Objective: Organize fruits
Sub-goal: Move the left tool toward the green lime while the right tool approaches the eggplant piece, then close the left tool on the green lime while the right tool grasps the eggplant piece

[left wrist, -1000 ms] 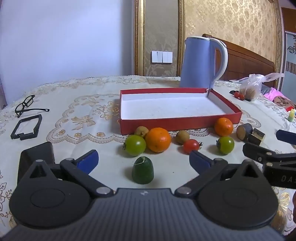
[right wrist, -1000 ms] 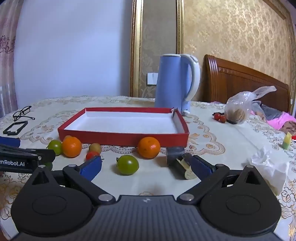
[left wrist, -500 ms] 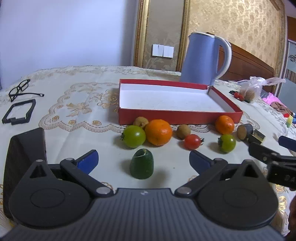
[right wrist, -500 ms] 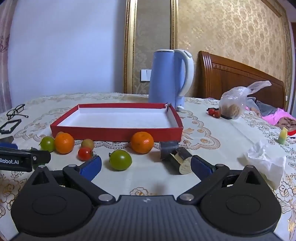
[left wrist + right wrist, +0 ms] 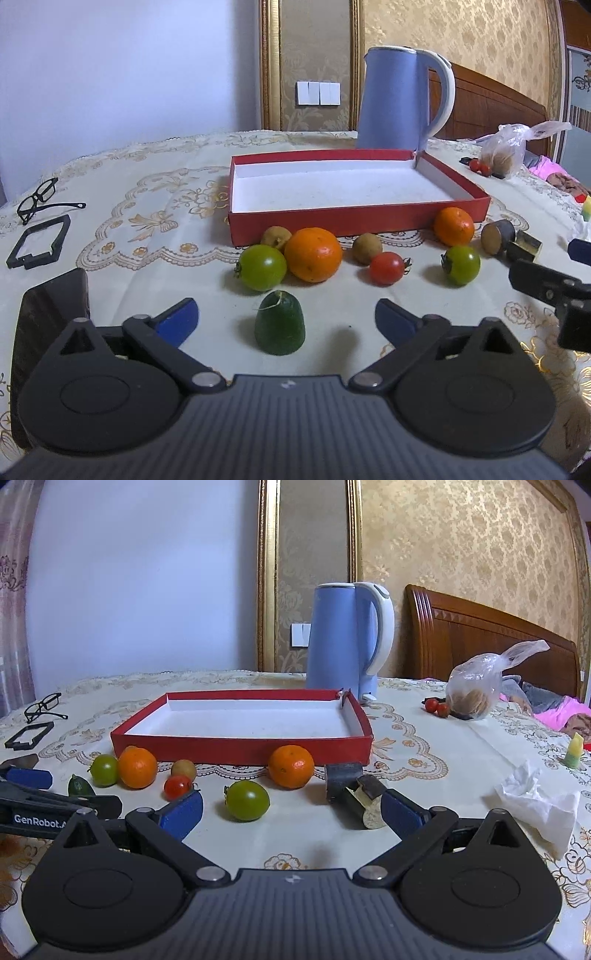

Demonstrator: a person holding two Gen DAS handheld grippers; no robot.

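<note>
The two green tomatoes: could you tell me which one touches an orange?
The left green tomato touches the larger orange; the right green tomato stands apart from the smaller orange.

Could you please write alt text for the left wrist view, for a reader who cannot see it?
The open left gripper frames a dark green fruit standing on a lace tablecloth. Beyond lie green tomatoes, oranges and a red tomato, before an empty red tray and blue kettle.

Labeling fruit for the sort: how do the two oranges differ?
The left orange looks larger and nearer the camera; the right orange looks smaller. The left orange touches a green tomato and stands clear of the red box; the right orange sits alone against the box's front wall near its right corner. Both are round, orange and outside the box.
</note>
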